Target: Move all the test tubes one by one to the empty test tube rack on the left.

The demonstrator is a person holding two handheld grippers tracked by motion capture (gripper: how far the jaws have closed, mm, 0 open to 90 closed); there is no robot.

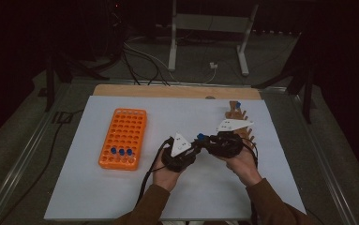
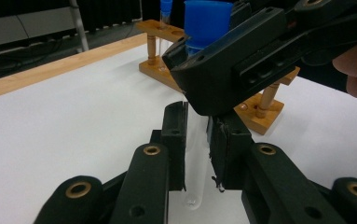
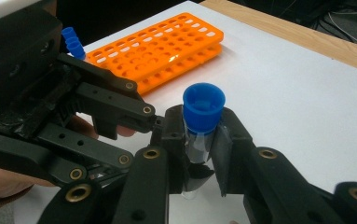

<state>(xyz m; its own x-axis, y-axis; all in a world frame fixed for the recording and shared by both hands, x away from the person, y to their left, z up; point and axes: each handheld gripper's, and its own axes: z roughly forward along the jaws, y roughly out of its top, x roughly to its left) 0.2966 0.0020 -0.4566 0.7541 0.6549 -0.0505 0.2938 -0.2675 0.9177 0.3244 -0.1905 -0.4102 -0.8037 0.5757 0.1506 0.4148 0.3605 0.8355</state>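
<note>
tube mid-handover, three already racked
both your left fingers [image 2: 195,154] and right fingers [image 3: 199,140] pinch one blue-capped tube [image 3: 203,122]; the orange rack [image 1: 123,138] near the surface's left edge holds three tubes, and the wooden stand [image 2: 255,109] has at least one left.

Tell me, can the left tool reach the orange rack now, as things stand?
Probably not at once. The left tool is shut on the capped tube, which the right tool also grips. The white table toward the orange rack looks free.
</note>
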